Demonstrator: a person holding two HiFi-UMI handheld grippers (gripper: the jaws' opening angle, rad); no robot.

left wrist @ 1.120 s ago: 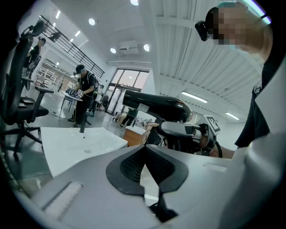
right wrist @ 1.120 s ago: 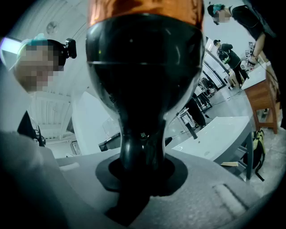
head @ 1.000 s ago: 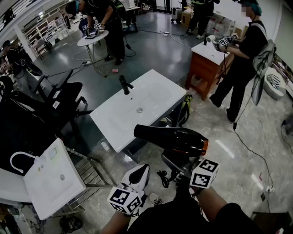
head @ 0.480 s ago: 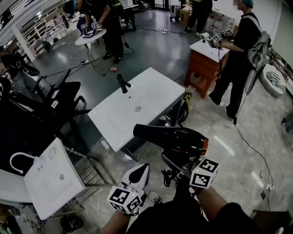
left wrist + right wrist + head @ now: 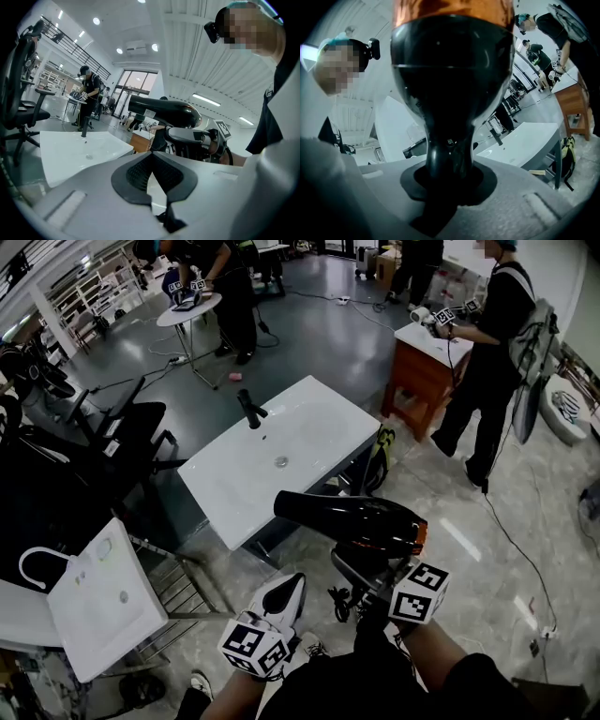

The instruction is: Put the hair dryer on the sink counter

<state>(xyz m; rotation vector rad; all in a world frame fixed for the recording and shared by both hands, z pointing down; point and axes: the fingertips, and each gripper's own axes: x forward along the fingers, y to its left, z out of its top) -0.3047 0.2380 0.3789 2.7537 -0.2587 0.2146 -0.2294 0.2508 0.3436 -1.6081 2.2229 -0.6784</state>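
While the right hand-held gripper (image 5: 361, 570) clamps its handle (image 5: 445, 157), the hair dryer (image 5: 352, 521) sits above.

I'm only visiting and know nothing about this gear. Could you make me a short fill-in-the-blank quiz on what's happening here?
1. The right hand-held gripper is shut on the hair dryer's ____.
2. The left hand-held gripper, its jaws together, holds ____.
3. A black ____ stands on the white sink counter.

Missing words: handle; nothing; faucet.
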